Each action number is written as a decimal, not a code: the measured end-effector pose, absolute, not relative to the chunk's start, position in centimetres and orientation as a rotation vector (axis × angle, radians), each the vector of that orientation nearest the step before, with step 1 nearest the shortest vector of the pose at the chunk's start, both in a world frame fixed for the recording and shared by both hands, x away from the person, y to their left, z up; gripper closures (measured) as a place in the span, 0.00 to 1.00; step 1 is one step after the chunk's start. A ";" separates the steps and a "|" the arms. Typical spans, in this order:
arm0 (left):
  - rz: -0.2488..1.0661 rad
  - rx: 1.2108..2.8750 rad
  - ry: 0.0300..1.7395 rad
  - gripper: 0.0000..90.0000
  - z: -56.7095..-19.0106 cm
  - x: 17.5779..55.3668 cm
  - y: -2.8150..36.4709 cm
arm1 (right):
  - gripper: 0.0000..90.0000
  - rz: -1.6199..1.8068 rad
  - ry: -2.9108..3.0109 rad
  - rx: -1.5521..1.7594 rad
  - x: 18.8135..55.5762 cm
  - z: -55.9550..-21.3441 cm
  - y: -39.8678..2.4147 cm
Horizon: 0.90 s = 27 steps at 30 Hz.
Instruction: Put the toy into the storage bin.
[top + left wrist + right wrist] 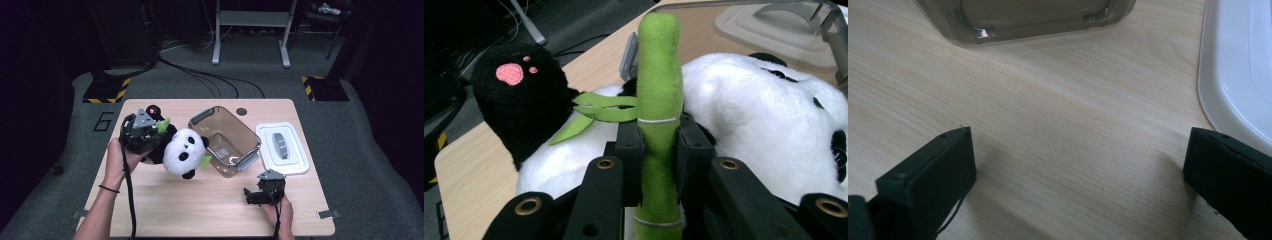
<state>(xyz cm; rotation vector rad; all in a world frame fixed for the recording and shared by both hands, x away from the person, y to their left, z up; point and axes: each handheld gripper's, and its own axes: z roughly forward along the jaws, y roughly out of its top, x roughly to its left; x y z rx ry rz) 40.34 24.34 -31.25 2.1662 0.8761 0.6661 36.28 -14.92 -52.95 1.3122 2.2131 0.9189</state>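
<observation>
A black-and-white plush panda (pixel 184 152) hangs tilted just left of the clear brown plastic bin (pixel 226 140). My left gripper (pixel 159 129) is shut on the panda's green bamboo stalk (pixel 658 125), whose stem stands up between the two black jaws. The panda's white body (pixel 754 115) and a black paw with a pink pad (pixel 510 74) lie beyond the jaws. My right gripper (pixel 252 196) rests low over the wood near the table's front right, open, with bare tabletop between its fingers (pixel 933 172).
The bin's white lid (pixel 283 147) lies flat to the right of the bin, close to my right gripper. The bin's lower wall (pixel 1023 22) is straight ahead of the right jaws. Light wood table (pixel 200 210); table legs and cables on the floor beyond.
</observation>
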 end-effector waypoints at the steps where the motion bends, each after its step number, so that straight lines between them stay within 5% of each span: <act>1: 0.673 2.165 0.868 0.85 -31.2 40.4 24.3 | 0.00 0.919 2.213 1.313 36.3 -53.0 -14.9; 27: 0.631 2.146 0.734 0.85 -28.7 43.6 20.3 | 0.00 0.923 2.211 1.316 36.3 -53.0 -14.9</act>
